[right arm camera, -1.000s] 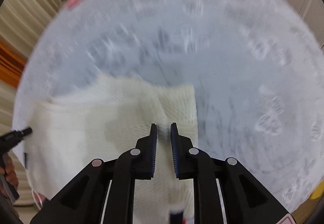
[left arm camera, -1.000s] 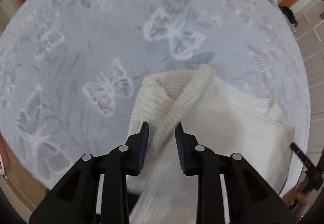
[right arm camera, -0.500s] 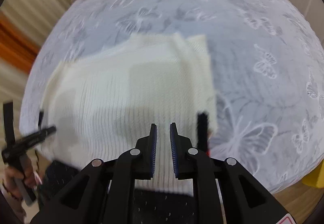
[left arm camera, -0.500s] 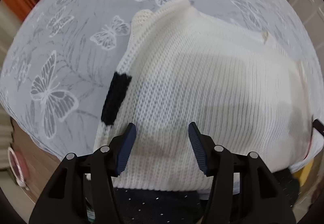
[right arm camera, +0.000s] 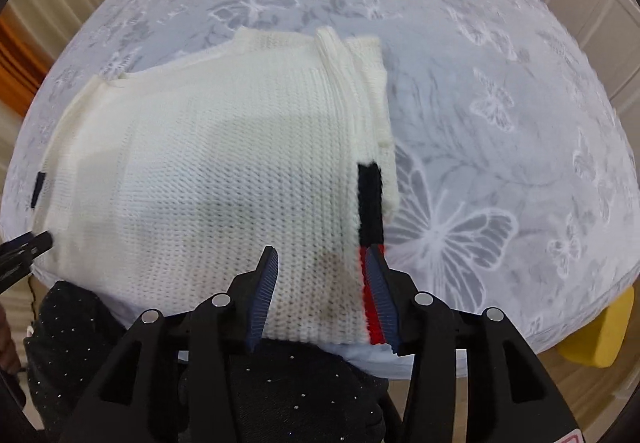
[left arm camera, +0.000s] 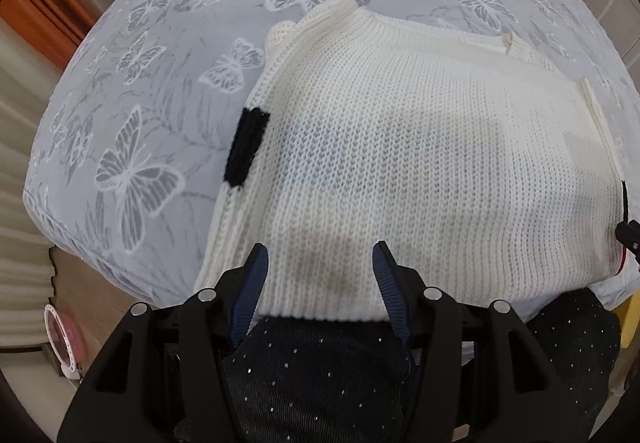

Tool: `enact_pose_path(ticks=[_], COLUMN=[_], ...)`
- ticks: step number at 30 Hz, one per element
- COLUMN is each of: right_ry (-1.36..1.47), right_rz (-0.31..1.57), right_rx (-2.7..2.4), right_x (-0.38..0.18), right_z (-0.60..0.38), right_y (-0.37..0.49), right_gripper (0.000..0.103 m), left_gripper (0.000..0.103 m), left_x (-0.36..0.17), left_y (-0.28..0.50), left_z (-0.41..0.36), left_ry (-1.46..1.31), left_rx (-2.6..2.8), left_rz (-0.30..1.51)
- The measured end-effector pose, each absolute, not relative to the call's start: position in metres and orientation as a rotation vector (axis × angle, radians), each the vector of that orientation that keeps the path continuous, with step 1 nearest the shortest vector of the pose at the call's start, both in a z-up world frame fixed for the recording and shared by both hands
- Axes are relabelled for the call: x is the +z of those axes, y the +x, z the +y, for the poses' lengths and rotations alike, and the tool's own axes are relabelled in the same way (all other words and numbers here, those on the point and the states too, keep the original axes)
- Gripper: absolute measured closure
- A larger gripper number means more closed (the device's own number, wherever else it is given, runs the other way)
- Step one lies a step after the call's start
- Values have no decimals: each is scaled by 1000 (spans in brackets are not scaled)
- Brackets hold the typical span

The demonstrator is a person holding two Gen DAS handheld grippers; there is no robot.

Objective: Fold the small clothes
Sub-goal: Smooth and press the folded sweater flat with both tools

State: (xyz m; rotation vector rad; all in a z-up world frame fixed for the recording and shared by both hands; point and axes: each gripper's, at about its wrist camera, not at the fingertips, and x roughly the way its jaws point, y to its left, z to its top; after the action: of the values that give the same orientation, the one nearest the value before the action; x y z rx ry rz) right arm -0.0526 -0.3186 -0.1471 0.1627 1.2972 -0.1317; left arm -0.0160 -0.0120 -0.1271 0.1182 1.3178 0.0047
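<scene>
1. Both grippers have pulled back toward me since a second ago, and my right gripper point(right arm camera: 322, 293), which was pinched on the knit then, has let go. My left gripper point(left arm camera: 318, 285) had already released half a second ago.
2. Fingers now: both pairs stand well apart with nothing between them, each hovering over the near hem of the cream-white knitted sweater with black and red trim point(left arm camera: 420, 163).
3. That sweater lies flat on the grey butterfly-patterned cloth covering the surface point(left arm camera: 132, 115), its near hem at the cloth's front edge, just ahead of my dark speckled trousers point(left arm camera: 320, 371).
4. On the sweater's left side a sleeve is folded in, its black cuff band point(left arm camera: 246, 147) showing along the edge. From the right wrist view, the other side point(right arm camera: 370, 199) is tucked likewise.
5. My reading: the side folds are finished and released. What remains looks like folding the sweater across its length, so I'd expect to regrip the near hem next.
</scene>
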Motion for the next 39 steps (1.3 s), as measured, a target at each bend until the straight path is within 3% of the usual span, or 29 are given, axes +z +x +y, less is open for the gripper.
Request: enact_pose_path(ticks=[4, 9, 12, 15, 20, 23, 24, 25, 26, 28, 33, 37, 39], right_ry=[149, 220, 230, 195, 247, 292, 307, 317, 313, 317, 230, 177, 205], right_rz=[1357, 1303, 1254, 1242, 1306, 1354, 1352, 1352, 1350, 1306, 1282, 1418, 1387], right_rx=[-160, -153, -155, -168, -170, -148, -127, -117, -125, -102, -98, -159, -170], right_x=[-173, -150, -133, -129, -144, -166, -170, -172, -170, -150, -119, -172, -163], right_z=[-322, -328, -333, -338, -345, -345, -342, -340, -339, -337, -343, -346, -345], right_y=[-59, -62, -59, -53, -66, -74, -76, -75, -74, -74, -88, -89, -94], right_gripper=[62, 63, 56, 40, 37, 37, 48, 79, 87, 93, 93, 91, 87], left_gripper=[49, 48, 43, 37, 20, 20, 23, 41, 68, 91, 94, 88, 86], left_x=[-123, -120, -118, -117, -118, -135, -139, -148, -155, -159, -119, -152, -159], left_y=[-24, -27, -27, -24, -12, -4, -2, 0, 2, 2, -13, -8, -10], left_z=[-13, -9, -7, -2, 32, 49, 50, 50, 48, 47, 57, 64, 67], left_ry=[118, 127, 124, 109, -15, -89, -103, -123, -125, -127, -141, -65, -88], left_rx=[2, 9, 14, 25, 77, 83, 74, 43, 16, 7, -52, 41, 53], left_rz=[1311, 1305, 1300, 1292, 1296, 1347, 1360, 1377, 1405, 1449, 1415, 1482, 1514])
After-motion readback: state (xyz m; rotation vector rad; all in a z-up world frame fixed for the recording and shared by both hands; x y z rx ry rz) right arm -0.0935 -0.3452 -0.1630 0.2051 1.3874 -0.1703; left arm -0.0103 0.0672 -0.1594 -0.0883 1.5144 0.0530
